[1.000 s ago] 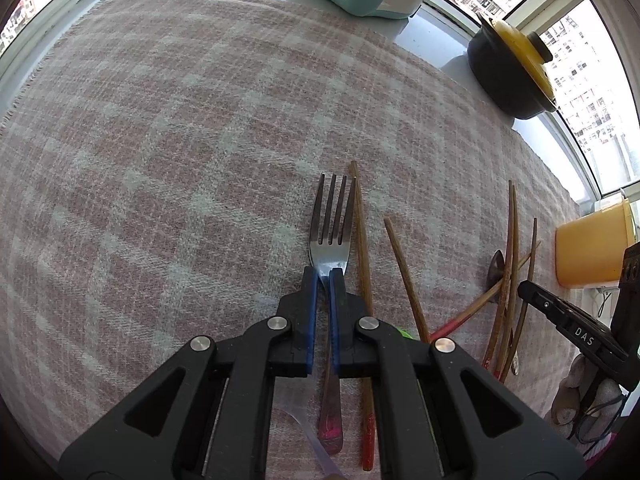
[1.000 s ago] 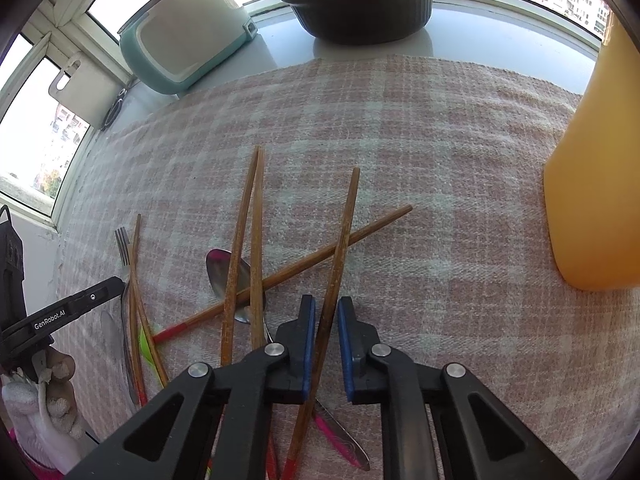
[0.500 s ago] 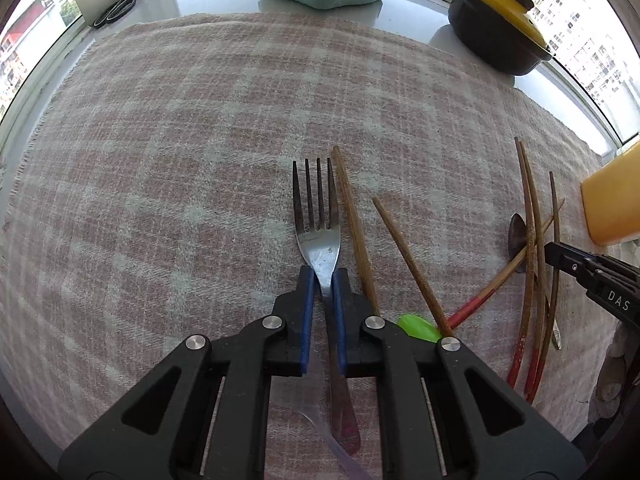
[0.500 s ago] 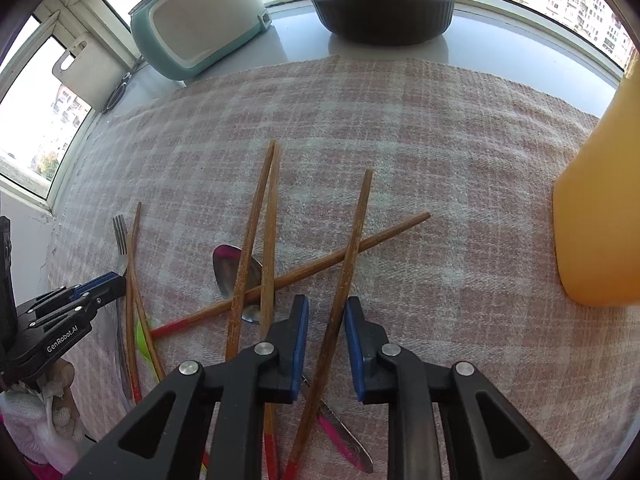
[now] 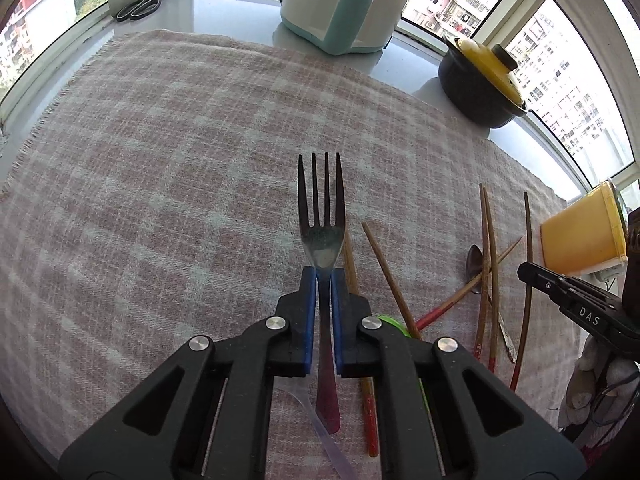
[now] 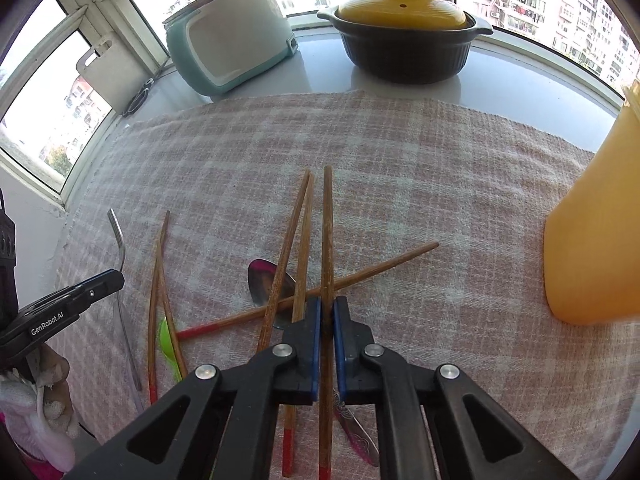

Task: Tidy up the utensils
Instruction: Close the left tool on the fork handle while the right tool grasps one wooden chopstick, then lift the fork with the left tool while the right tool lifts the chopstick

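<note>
Holding both picks clear of the checked cloth [image 5: 168, 184]: your left gripper [image 5: 323, 276] clamps the fork [image 5: 321, 208], your right gripper [image 6: 327, 306] just closed on one chopstick [image 6: 327, 232], ready for sorting.

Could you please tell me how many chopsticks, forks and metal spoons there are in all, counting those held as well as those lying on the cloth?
Chopsticks: 6
Fork: 1
Spoon: 1
Total: 8
</note>
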The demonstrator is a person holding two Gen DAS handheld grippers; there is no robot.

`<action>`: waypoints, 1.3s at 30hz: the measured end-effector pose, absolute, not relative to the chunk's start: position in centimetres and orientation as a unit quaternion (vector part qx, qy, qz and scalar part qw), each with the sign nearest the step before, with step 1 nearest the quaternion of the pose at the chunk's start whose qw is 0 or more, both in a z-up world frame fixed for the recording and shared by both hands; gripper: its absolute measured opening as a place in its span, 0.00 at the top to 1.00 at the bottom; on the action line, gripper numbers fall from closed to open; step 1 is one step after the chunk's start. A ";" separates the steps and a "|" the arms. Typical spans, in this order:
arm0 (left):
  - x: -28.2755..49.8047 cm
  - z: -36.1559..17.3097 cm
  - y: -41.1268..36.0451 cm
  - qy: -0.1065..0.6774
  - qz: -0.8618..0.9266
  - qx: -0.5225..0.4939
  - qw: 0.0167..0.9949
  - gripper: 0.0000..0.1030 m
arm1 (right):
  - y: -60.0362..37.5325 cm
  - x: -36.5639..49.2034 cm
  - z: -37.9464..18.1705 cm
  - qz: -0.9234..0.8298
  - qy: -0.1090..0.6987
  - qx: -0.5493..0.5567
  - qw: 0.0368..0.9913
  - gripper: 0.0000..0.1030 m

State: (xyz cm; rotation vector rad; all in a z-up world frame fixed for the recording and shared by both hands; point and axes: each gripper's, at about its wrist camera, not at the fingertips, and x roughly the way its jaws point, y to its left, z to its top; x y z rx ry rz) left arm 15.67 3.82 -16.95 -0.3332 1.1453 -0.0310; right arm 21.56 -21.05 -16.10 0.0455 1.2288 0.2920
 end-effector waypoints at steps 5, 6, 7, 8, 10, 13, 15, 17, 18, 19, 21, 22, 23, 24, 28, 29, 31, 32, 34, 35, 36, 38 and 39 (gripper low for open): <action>15.0 -15.7 3.3 0.524 -0.024 -0.148 0.839 0.96 | -21.1 20.6 -14.8 0.134 0.557 0.025 0.819 0.97; 14.9 -15.4 3.2 0.520 -0.027 -0.147 0.841 0.96 | -21.1 20.4 -14.6 0.135 0.555 0.029 0.820 0.97; 14.9 -15.0 3.0 0.517 -0.030 -0.147 0.843 0.96 | -21.1 20.3 -14.3 0.134 0.552 0.033 0.822 0.97; 14.7 -14.7 3.0 0.514 -0.033 -0.146 0.845 0.96 | -21.2 20.1 -14.0 0.133 0.549 0.034 0.825 0.97; 14.7 -14.0 2.8 0.507 -0.038 -0.146 0.848 0.97 | -21.3 19.9 -13.5 0.129 0.541 0.036 0.830 0.97; 14.3 -12.8 2.5 0.494 -0.050 -0.141 0.856 1.00 | -21.5 19.5 -12.6 0.124 0.530 0.038 0.838 0.97; 14.4 -12.0 2.0 0.485 -0.058 -0.128 0.863 1.00 | -21.5 19.2 -11.9 0.122 0.522 0.038 0.843 0.97; 14.8 -11.8 1.9 0.486 -0.063 -0.123 0.863 1.00 | -21.5 19.0 -11.5 0.119 0.517 0.035 0.847 0.97; 15.1 -11.9 1.9 0.489 -0.064 -0.124 0.861 1.00 | -21.6 18.9 -11.4 0.117 0.515 0.035 0.849 0.97; 15.4 -12.0 2.1 0.493 -0.064 -0.124 0.859 1.00 | -21.7 18.8 -11.2 0.115 0.513 0.035 0.850 0.97; 16.2 -12.8 2.4 0.514 -0.070 -0.128 0.845 1.00 | -21.8 18.6 -11.1 0.112 0.510 0.040 0.852 0.97; 16.6 -13.3 2.6 0.528 -0.072 -0.131 0.836 1.00 | -21.9 18.6 -11.1 0.111 0.510 0.043 0.852 0.97; 17.1 -13.9 2.8 0.548 -0.074 -0.131 0.823 0.97 | -22.1 18.5 -11.1 0.110 0.511 0.047 0.851 0.97; 17.7 -14.6 2.9 0.566 -0.079 -0.131 0.810 0.84 | -22.2 18.5 -11.2 0.110 0.512 0.051 0.850 0.97; 19.0 -17.0 3.5 0.599 -0.061 -0.116 0.790 0.67 | -22.6 18.2 -11.4 0.106 0.513 0.056 0.850 0.97; 19.4 -17.5 3.7 0.604 -0.054 -0.118 0.787 0.67 | -22.7 18.2 -11.4 0.105 0.513 0.058 0.850 0.97; 20.0 -18.4 4.2 0.613 -0.038 -0.126 0.779 0.67 | -23.0 18.1 -11.4 0.102 0.513 0.061 0.850 0.97; 20.2 -18.8 4.4 0.616 -0.038 -0.130 0.776 0.67 | -23.2 18.1 -11.3 0.101 0.513 0.061 0.850 0.97; 20.5 -19.3 4.3 0.622 -0.032 -0.122 0.773 0.67 | -23.5 18.1 -11.3 0.099 0.512 0.062 0.851 0.97; 20.5 -19.5 4.2 0.625 -0.030 -0.119 0.771 0.67 | -23.7 18.2 -11.3 0.098 0.512 0.062 0.851 0.97; 20.6 -19.7 4.1 0.627 -0.030 -0.119 0.769 0.67 | -23.9 18.2 -11.3 0.096 0.512 0.063 0.851 0.97; 20.7 -20.1 3.9 0.631 -0.023 -0.117 0.767 0.67 | -24.4 18.3 -11.4 0.094 0.513 0.067 0.851 0.97; 20.7 -20.2 3.8 0.632 -0.020 -0.115 0.766 0.67 | -24.6 18.4 -11.4 0.093 0.513 0.068 0.851 0.97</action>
